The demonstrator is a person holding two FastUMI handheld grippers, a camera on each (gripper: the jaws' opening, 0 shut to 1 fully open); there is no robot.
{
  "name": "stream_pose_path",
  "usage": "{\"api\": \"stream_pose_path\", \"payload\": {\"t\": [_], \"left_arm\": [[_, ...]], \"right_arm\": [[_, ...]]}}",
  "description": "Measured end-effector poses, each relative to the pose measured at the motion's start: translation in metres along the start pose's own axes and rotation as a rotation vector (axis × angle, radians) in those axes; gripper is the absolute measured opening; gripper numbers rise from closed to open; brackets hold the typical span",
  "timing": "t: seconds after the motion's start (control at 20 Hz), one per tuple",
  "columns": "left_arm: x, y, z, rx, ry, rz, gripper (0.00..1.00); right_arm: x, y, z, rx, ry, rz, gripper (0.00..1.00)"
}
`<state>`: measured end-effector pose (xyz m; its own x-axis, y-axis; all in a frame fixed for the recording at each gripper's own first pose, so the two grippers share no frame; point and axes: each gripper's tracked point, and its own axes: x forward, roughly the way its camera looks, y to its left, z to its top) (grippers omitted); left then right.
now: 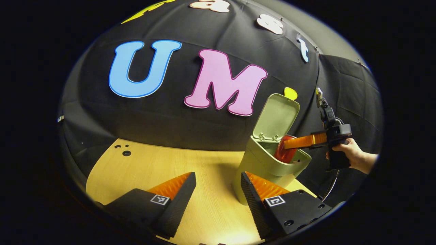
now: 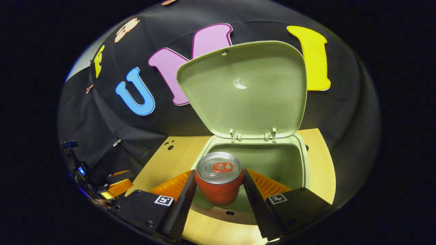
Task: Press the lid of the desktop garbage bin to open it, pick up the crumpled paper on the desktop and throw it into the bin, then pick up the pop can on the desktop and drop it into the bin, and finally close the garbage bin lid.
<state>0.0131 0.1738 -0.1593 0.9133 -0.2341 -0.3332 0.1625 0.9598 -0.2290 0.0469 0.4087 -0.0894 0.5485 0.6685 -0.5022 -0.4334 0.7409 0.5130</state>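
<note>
The pale green bin [image 1: 269, 165] stands on the wooden desk, its lid [image 1: 276, 117] swung up and open. In the right gripper view the open lid [image 2: 243, 90] rises behind the bin's mouth [image 2: 269, 160]. My right gripper [image 2: 218, 190] is shut on the red pop can [image 2: 219, 182], holding it upright over the front of the bin's opening. The left gripper view shows that gripper [image 1: 289, 143], held by a hand [image 1: 354, 154], with the red can [image 1: 285, 151] at the bin's rim. My left gripper [image 1: 218, 189] stands open above the desk, left of the bin, with nothing between its fingers.
The wooden desk [image 1: 153, 166] stretches left of the bin, with small dark holes [image 1: 124, 151] near its far left corner. Black cloth walls close the booth behind and to the right. The left gripper [image 2: 112, 187] shows low at the left of the right gripper view.
</note>
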Motion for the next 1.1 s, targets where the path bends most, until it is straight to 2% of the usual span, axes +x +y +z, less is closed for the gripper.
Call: {"api": "stream_pose_path", "payload": {"t": [0.3, 0.75, 1.1], "left_arm": [[-0.001, 0.001, -0.001, -0.004, 0.0, 0.006, 0.87], [-0.004, 0.0, 0.0, -0.004, -0.005, 0.008, 0.86], [-0.007, -0.004, -0.001, -0.002, -0.004, 0.002, 0.87]], "right_arm": [[0.003, -0.003, -0.009, -0.02, 0.02, -0.016, 0.84], [-0.004, -0.001, -0.014, -0.034, 0.021, -0.019, 0.93], [-0.032, 0.014, 0.0, -0.003, -0.04, 0.006, 0.98]]}}
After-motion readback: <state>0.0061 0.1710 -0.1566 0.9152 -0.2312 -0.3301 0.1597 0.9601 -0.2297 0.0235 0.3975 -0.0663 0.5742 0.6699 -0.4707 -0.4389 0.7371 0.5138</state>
